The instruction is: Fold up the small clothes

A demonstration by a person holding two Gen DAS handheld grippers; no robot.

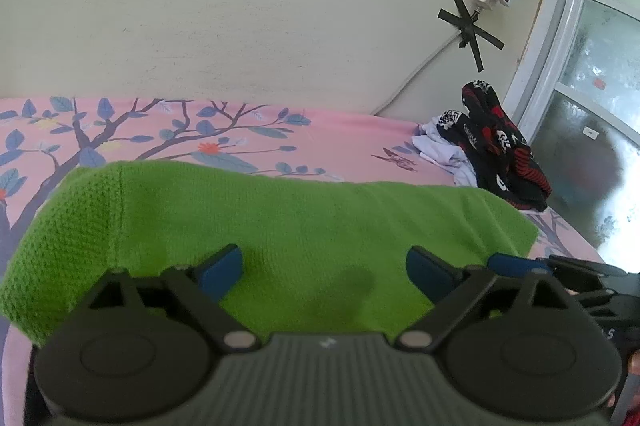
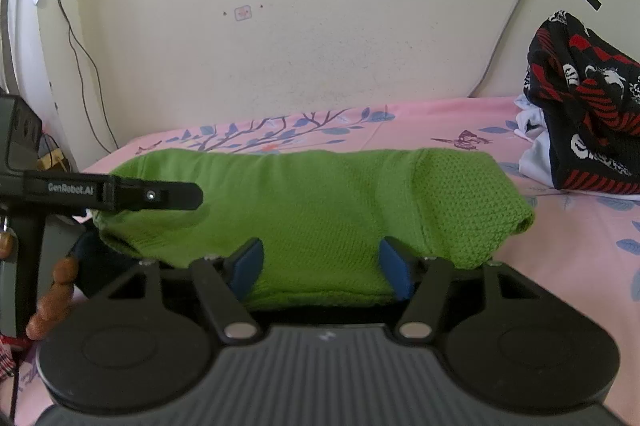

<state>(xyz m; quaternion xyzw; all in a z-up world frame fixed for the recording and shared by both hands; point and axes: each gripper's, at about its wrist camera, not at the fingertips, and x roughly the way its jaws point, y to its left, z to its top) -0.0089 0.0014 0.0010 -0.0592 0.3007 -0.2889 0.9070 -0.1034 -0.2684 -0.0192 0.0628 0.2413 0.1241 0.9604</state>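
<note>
The green knitted garment [image 1: 280,238] lay folded in a long strip across the pink sheet [image 1: 344,130], its near edge under both tools. The left gripper [image 1: 324,270] stood wide open above it, holding nothing. The right gripper [image 2: 320,268] was parted too, pads clear. Beyond lay bare sheet up to the wall; the clothes pile [image 2: 580,114] crowded the right corner.

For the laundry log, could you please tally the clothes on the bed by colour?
Green: 1, the knit garment lying folded in front.
Black and red: 1, the patterned garment on the pile.
White: 1, the cloth under it.
Total: 3
</note>
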